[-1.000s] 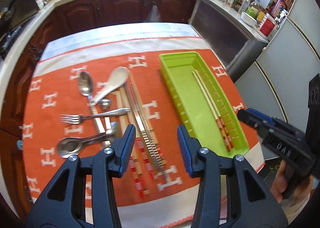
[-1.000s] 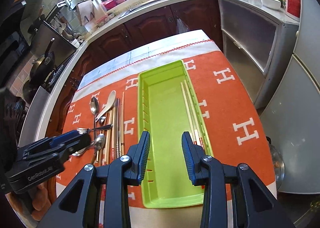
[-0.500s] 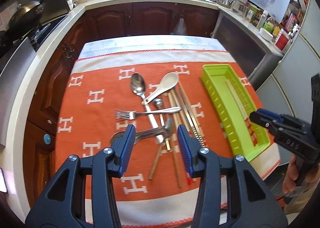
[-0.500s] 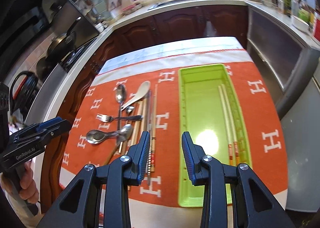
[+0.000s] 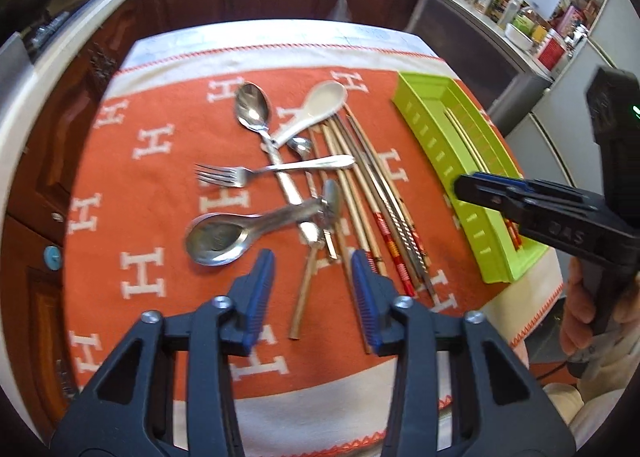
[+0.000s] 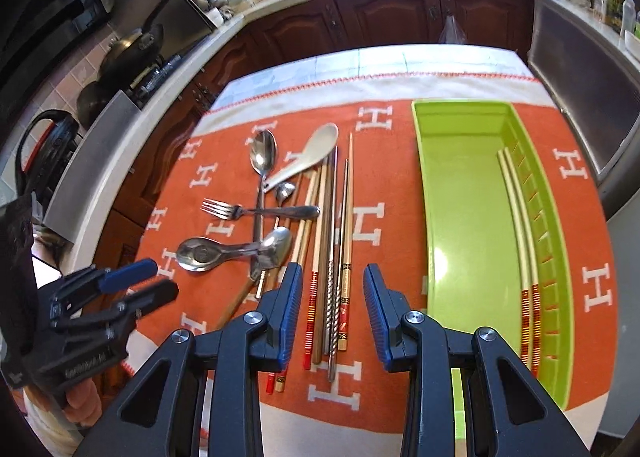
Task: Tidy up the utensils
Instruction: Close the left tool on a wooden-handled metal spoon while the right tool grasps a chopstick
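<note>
Right wrist view: right gripper [image 6: 332,309] closing, nothing clamped, above loose patterned chopsticks [image 6: 338,257].
Left gripper [image 5: 313,293]: closing, empty.
Long lime-green plastic tray [image 6: 460,113]: two chopsticks held.
Risk: crossed steel fork [image 6: 260,211] may be dragged.

Large white letter "H" repeated in rows across the orange cloth [image 6: 384,193] on the desk. On the side of the right gripper [image 5: 458,187], seen from the left wrist view, raised characters reading roughly "DAS", last one uncertain. On the body of the left gripper [image 6: 158,281], seen from the right wrist view, small pale print beginning "GenRobot", rest too blurred to read. Small marks on the red ends of the chopsticks [image 6: 344,297], illegible. Jar and tin labels in the background too small to read.
</note>
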A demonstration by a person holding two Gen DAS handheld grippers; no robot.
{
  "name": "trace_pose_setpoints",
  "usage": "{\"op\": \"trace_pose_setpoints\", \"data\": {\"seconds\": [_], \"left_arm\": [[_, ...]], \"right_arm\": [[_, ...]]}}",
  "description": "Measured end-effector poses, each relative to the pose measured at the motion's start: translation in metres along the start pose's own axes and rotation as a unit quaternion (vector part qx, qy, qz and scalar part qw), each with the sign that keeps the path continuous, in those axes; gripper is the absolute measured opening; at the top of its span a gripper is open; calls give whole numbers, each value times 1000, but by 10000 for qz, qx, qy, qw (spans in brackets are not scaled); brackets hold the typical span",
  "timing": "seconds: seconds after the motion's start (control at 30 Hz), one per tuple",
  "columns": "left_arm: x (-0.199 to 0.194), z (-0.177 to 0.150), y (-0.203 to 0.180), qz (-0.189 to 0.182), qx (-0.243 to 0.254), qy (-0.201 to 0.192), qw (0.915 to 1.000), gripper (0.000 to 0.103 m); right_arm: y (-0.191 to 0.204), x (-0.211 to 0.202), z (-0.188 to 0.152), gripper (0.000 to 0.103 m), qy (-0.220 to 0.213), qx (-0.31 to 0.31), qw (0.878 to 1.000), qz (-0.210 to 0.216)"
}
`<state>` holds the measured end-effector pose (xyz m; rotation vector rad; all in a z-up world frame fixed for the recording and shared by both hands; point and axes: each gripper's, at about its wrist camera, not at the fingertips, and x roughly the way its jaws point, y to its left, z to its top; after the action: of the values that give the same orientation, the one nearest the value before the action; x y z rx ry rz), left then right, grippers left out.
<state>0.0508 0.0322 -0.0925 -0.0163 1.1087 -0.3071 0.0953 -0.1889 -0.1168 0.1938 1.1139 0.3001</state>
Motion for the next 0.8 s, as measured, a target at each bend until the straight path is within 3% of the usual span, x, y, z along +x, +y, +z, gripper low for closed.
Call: {"op": "trace_pose_setpoints", "data": {"seconds": [0.23,0.8], "left_arm": [[37,-1,-2,-214,-54,258,9994,21],[97,6,9,32,25,590,9983,21]], "right_arm": [[-3,43,4,17,329,48,9994,69],[-10,120,26,6,770,22,9968,-206]]}}
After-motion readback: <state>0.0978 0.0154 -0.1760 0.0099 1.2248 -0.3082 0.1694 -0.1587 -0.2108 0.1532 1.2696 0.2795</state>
